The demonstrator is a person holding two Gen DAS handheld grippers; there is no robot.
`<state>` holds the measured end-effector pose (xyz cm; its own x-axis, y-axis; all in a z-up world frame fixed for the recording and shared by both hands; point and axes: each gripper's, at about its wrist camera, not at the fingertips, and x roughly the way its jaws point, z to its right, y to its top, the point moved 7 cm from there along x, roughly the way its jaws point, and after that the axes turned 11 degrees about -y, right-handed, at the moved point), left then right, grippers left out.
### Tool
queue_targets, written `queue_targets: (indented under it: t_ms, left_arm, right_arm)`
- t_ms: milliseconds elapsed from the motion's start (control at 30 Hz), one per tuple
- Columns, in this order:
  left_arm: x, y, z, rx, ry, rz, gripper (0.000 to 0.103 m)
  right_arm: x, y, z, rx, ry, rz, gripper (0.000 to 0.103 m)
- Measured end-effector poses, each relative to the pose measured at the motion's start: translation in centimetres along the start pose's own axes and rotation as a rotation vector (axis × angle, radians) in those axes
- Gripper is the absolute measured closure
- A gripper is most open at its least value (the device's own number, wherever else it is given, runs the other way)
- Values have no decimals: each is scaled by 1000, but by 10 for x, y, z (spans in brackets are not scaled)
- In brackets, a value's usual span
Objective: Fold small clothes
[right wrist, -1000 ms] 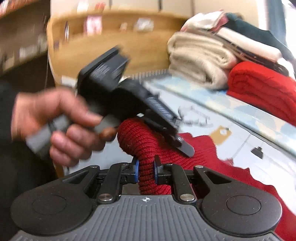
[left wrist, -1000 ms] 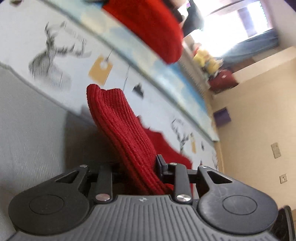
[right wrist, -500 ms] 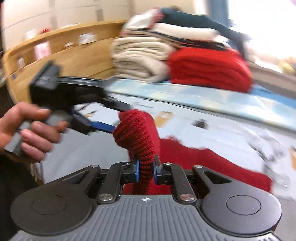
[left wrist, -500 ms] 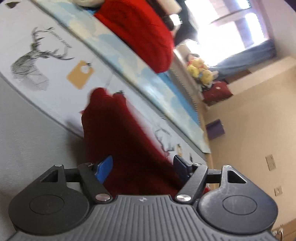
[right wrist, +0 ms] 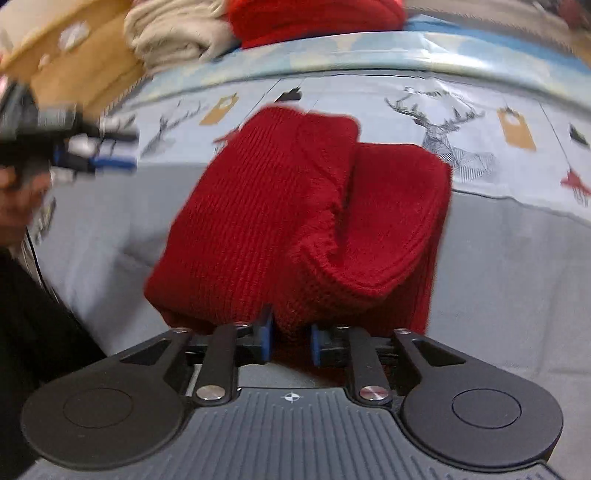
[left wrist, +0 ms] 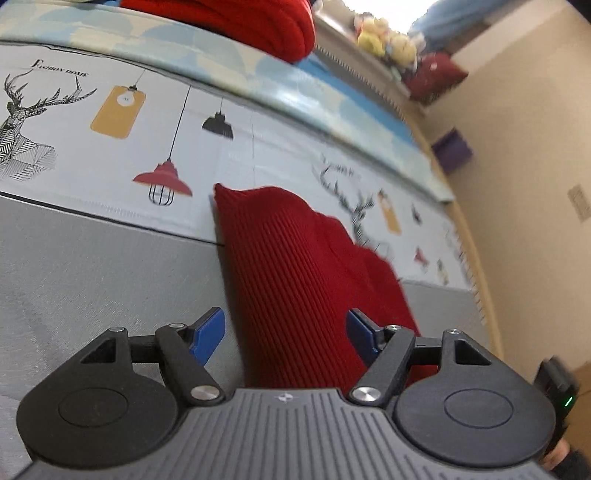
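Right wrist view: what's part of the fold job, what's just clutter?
In the job:
red knit, folded over on the printed mat
right gripper, jaws opening, knit between them
left gripper, open

Lying about:
beige stack
red stack
wooden bin

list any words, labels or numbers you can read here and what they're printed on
"FASHION HOME", as best it reads: small caption above the deer drawing on the printed cloth, left wrist view; some letters are unclear.
Captions by the other deer drawings in both views: too blurred to read.
Labels on the wooden shelf, right wrist view: too blurred to read.
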<state>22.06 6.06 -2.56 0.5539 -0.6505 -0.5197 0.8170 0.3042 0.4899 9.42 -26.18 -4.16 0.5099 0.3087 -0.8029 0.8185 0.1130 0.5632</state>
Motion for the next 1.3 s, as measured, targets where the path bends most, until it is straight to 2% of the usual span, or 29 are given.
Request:
queue_targets:
  t_ms: [33,67,100,200,400,500,600,633,700,767,833,933,1000,1067,1133,1167,1200,1233,1300]
  left_arm:
    - [3,-3,-1,11,12,-13,26]
    - [5,-5,-1,22,19,-26,26]
    - [8,-7,-2,34,22,-36,26]
    - [13,-13,0,70,46,-65,26]
    - [22,-23,10,140,67,-114,26]
    - [28,-28,18,172,62,-133,26]
    - [35,-32,26,198,56,-148,26]
    - [37,-33,29,206,52,-153,26]
    - [43,-36,34,228,47,-165,26]
    - [47,-38,41,254,40,-169,26]
    - [49,-39,49,283,26,-162,26]
    - [50,-39,58,315,3,-145,26]
    - [51,-38,63,325,-29,-138,27]
    - [52,-38,71,341,-57,-135,27]
    - [56,-42,77,364,-83,-151,27]
    - [58,-46,79,376,-89,-168,27]
    - [62,-50,81,393,-88,-189,27]
    - [66,-55,83,419,-81,-213,27]
    - [72,-63,87,468,-68,-241,28]
  right_arm:
    - [0,3,5,47,-2,3,64]
    - [0,10,11,93,-6,1,53]
    - [1,13,14,139,-2,-4,50]
    - [4,17,24,256,35,-14,47]
    - [16,26,32,342,23,-15,46]
    - [16,28,35,360,16,-13,45]
    - [18,27,32,322,-9,-12,46]
    - [17,26,31,311,-10,-9,47]
    - [11,27,28,278,-3,19,67]
    - [1,30,24,248,26,68,76]
    - [-15,34,17,204,74,136,79]
    - [-51,40,7,154,199,279,80]
    - [-63,40,11,140,214,312,81]
    - [-56,33,25,140,129,261,81]
    - [-30,15,47,131,-50,104,81]
    - [-12,1,60,162,-114,-11,81]
    - [-2,-9,68,203,-132,-80,80]
    - [3,-14,71,221,-131,-113,80]
    - [-3,-10,68,190,-118,-100,75]
